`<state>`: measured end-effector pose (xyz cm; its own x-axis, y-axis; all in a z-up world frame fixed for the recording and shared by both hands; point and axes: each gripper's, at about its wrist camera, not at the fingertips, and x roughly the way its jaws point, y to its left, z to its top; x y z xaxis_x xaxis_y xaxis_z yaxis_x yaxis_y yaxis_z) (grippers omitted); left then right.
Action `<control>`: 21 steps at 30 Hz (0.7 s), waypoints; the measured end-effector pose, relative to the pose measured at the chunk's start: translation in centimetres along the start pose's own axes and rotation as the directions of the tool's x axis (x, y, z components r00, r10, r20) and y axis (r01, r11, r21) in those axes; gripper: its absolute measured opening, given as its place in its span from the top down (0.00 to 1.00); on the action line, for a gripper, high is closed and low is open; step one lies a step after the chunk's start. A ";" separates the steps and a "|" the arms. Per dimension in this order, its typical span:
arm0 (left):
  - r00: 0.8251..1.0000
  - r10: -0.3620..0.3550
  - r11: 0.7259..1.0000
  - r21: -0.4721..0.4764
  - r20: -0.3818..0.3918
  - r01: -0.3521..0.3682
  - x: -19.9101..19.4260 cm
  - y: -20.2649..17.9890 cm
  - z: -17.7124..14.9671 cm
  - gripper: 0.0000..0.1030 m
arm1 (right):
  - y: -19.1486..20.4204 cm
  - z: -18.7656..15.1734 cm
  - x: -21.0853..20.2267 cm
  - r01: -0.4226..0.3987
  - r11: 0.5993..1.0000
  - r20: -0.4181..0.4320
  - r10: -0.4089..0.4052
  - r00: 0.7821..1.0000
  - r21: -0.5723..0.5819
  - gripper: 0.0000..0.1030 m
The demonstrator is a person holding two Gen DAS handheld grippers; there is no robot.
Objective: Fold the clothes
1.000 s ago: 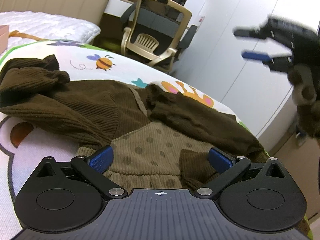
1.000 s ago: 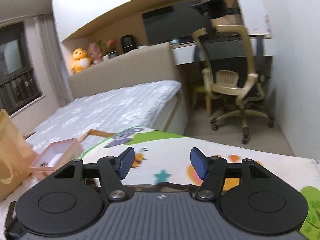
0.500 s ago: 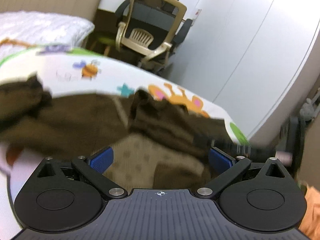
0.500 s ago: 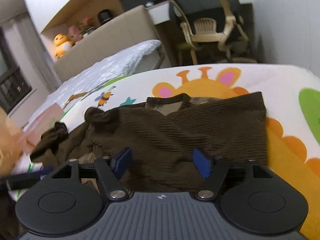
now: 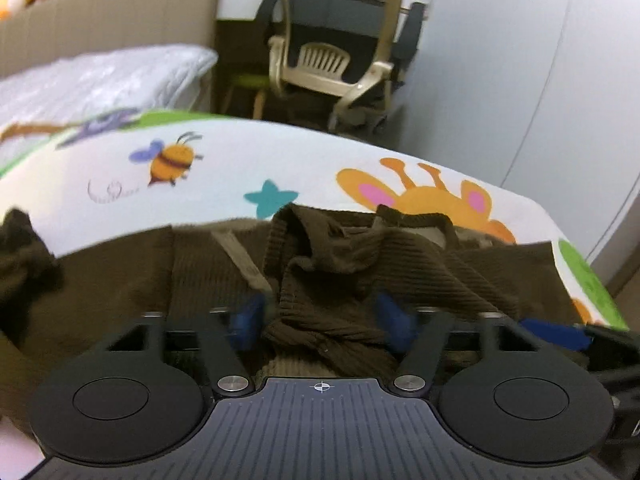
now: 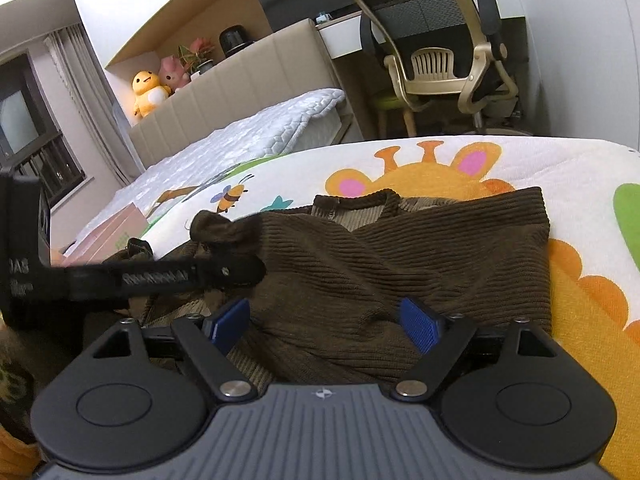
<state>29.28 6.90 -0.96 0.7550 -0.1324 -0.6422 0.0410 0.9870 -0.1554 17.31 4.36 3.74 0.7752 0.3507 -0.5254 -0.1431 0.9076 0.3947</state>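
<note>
A dark brown corduroy garment (image 5: 404, 264) with a lighter olive lining lies crumpled on a cartoon-print mat (image 5: 240, 168). My left gripper (image 5: 320, 320) is closing its jaws, and a bunched fold of the brown cloth fills the gap between its blue pads (image 5: 248, 320). The right wrist view shows that gripper's black finger (image 6: 180, 276) reaching in from the left under the sleeve cuff (image 6: 220, 228). My right gripper (image 6: 324, 324) rests low on the garment's (image 6: 400, 256) near edge. Its jaws are opening, with cloth lying loose between the wide-set pads (image 6: 420, 324).
A beige office chair (image 6: 440, 52) stands beyond the mat, beside a bed with a white mattress (image 6: 256, 136). A pink box (image 6: 112, 228) sits at the mat's left edge. Plush toys (image 6: 150, 92) line the headboard. A white wall (image 5: 520, 80) rises close on the right.
My left gripper pushed forward over the garment and narrowed its jaws around a bunched fold. My right gripper dropped from the air onto the garment and widened.
</note>
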 end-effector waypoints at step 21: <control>0.951 0.284 0.956 0.042 0.119 -0.291 -6.2 6.5 -0.4 0.41 | 0.4 0.0 0.0 -0.008 1.000 0.005 0.008 1.000 -0.019 0.13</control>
<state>24.62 14.06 1.68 0.8077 0.1651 -0.5660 -0.1528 0.9858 0.0695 17.24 4.70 3.89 0.7770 0.3569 -0.5185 -0.1610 0.9090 0.3844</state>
